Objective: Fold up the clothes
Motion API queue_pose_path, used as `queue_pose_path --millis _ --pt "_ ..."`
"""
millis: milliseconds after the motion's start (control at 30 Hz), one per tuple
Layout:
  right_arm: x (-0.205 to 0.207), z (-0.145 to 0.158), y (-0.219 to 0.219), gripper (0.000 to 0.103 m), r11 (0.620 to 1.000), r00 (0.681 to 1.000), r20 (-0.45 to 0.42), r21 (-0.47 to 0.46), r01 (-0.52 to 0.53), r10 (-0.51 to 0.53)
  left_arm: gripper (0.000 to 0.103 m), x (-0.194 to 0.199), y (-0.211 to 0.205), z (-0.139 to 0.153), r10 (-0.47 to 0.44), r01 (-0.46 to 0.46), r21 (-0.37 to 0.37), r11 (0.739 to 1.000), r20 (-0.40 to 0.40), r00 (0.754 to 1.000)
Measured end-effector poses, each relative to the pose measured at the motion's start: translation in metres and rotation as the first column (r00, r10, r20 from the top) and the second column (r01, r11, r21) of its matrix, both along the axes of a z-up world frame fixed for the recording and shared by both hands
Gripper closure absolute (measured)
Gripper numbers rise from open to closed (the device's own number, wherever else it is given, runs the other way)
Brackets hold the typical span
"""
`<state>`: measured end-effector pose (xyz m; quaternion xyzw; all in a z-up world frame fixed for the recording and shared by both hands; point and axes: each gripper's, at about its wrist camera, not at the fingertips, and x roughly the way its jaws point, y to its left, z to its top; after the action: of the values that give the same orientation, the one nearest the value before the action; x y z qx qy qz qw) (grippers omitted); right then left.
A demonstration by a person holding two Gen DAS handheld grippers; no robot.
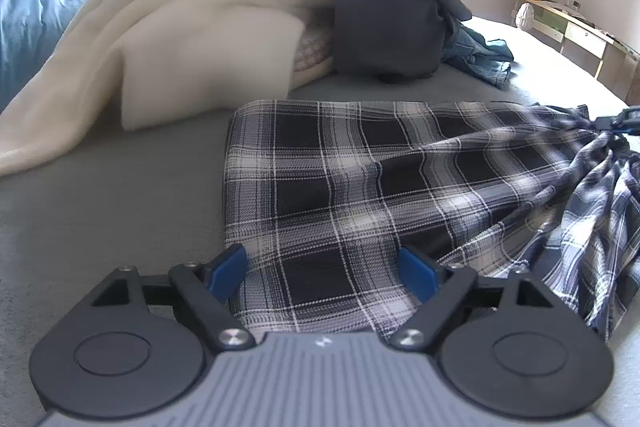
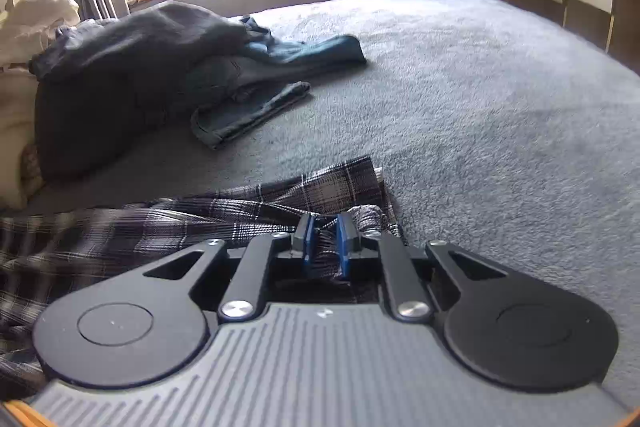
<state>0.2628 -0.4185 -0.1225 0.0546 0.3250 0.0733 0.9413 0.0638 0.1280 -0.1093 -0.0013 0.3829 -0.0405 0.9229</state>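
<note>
Bed [image 2: 480, 87] bears plaid shirt [image 1: 340, 187]; right hand-held gripper [image 2: 326, 239] pinches it.

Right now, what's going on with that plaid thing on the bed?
The right gripper is clamped on a bunched edge of the plaid shirt, which is partly folded on the grey bed cover. The left gripper is open, its fingers straddling the shirt's near edge without pinching it. Other clothes sit piled behind.

Plaid shirt [image 1: 340, 187] on bed [image 1: 120, 207], clothes pile [image 1: 380, 15] behind.
</note>
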Motion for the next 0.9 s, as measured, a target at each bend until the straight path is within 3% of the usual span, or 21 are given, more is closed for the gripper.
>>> queue_pose_path --millis 133,333,400,533,633,767,900 --pt "-0.022 0.029 -0.002 0.090 0.997 0.999 0.042 0.065 -0.032 0.029 0.019 -0.002 0.003 0.002 -0.006 0.006 -0.009 1.000 0.003 1.000" --pt "-0.056 0.045 0.042 0.090 0.974 0.976 0.015 0.059 -0.217 0.216 0.019 -0.006 0.009 0.004 0.006 -0.007 -0.019 1.000 -0.006 1.000" --pt "-0.056 0.033 0.052 0.090 0.977 0.977 -0.031 0.025 -0.212 0.212 0.018 -0.006 0.012 0.002 0.010 -0.010 -0.018 1.000 -0.017 1.000" --pt "-0.039 -0.008 0.048 0.091 0.994 0.970 -0.222 -0.026 -0.105 0.097 0.018 -0.010 0.018 0.002 0.018 -0.019 -0.037 0.999 -0.015 1.000" --pt "-0.043 0.012 0.047 0.089 0.996 0.980 -0.180 0.005 -0.087 0.086 0.018 -0.013 0.020 0.004 0.016 -0.016 -0.038 0.999 -0.005 1.000" --pt "-0.041 0.039 0.063 0.089 0.990 0.986 -0.084 -0.008 -0.144 0.143 0.018 -0.017 0.021 0.004 -0.011 0.011 -0.035 0.999 0.004 1.000" --pt "-0.011 0.037 0.081 0.089 0.985 0.983 -0.076 -0.024 -0.170 0.167 0.018 -0.018 0.015 0.001 -0.037 0.037 -0.016 0.999 0.004 0.999"
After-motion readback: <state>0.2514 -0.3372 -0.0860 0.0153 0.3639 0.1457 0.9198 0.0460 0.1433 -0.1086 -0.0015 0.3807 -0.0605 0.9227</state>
